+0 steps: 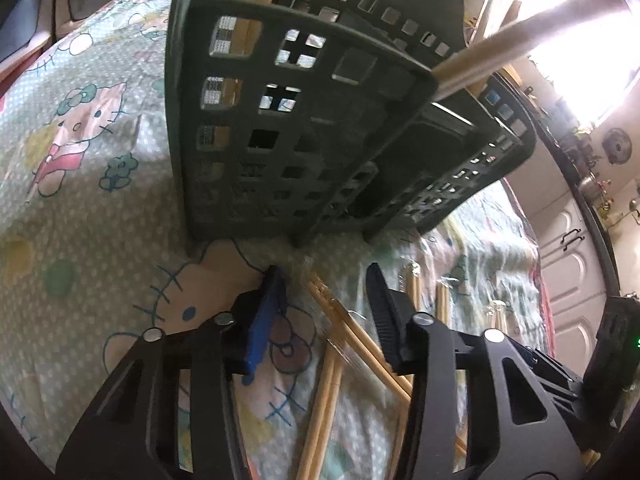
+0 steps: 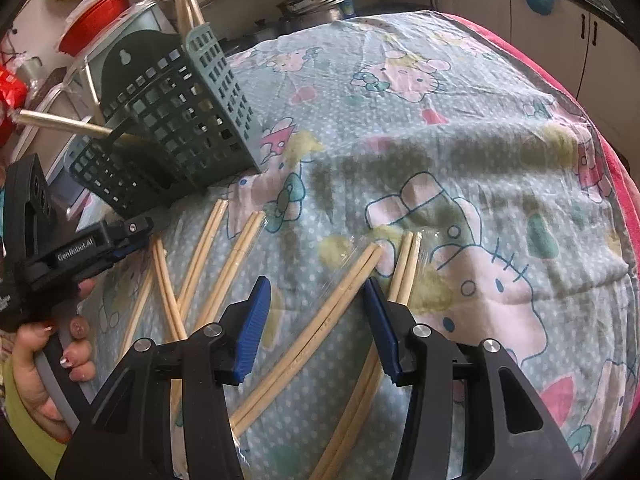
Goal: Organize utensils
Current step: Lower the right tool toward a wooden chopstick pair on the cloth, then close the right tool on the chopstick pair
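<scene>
Cartoon-printed cloth (image 2: 460, 128) covers the surface. Basket (image 1: 304, 128) contents are mostly hidden behind dark perforated plastic. Wrapped bamboo chopsticks (image 2: 320, 332) are seen lying between the wide-open, empty right gripper (image 2: 318, 292). The left gripper (image 1: 324, 280) is likewise spread, holding nothing, near the basket's base.

My left camera looks along my spread left fingers, close up to the green basket (image 1: 320, 120) just past my tips. My right camera looks down over a wrapped chopstick pair (image 2: 312, 332) between my parted fingers, farther back. Both share the basket, the cartoon cloth (image 2: 460, 128), and loose chopsticks.
</scene>
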Demonstrator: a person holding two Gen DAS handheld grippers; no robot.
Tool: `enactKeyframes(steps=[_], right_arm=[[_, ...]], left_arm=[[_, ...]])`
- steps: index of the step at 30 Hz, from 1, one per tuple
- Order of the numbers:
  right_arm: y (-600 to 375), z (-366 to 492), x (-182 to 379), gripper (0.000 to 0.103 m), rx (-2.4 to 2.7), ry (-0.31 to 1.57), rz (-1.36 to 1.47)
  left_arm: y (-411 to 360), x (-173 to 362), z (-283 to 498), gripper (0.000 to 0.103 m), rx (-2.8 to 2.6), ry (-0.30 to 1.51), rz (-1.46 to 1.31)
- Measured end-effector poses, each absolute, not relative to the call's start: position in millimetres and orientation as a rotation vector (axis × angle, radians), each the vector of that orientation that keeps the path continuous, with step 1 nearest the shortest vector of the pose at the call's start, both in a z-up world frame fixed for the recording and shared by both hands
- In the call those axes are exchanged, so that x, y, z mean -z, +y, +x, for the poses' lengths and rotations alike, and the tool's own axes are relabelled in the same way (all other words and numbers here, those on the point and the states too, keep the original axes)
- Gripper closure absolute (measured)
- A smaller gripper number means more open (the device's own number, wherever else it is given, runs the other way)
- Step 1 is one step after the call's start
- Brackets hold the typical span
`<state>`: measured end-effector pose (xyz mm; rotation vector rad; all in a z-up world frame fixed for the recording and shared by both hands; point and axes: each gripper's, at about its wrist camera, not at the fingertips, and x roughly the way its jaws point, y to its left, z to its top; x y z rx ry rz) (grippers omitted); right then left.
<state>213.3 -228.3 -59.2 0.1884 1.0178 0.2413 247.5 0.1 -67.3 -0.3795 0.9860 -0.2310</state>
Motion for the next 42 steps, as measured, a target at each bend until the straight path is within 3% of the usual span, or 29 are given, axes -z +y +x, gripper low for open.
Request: enactKeyframes(steps=[7, 13, 18, 26, 42], right_arm=[[-224.2, 228.4, 61.6, 0.056, -0.224, 1.014, 0.198], [-217.5, 240.2, 64.4, 0.06, -0.206, 1.004, 0.154], [-209.7, 243.7, 66.8, 0.083, -0.168, 0.974, 0.062], [-221.9, 238.0, 56.6, 0.095, -0.251, 0.921, 0.171], [-221.2, 200.0, -2.2, 0.098, -0.379, 0.745, 0.208]], left_arm=[[6.7, 69.7, 249.6, 0.085, 0.21, 0.979, -0.38], [10.7, 70.7, 248.6, 0.087, 0.208, 0.971, -0.39], [10.5, 70.2, 247.7, 0.089, 0.207, 0.967, -0.387], [19.7, 67.4, 243.8, 0.097, 0.237, 0.958, -0.432], [34.2, 6.9, 211.5, 0.098, 0.309, 0.806, -0.439]])
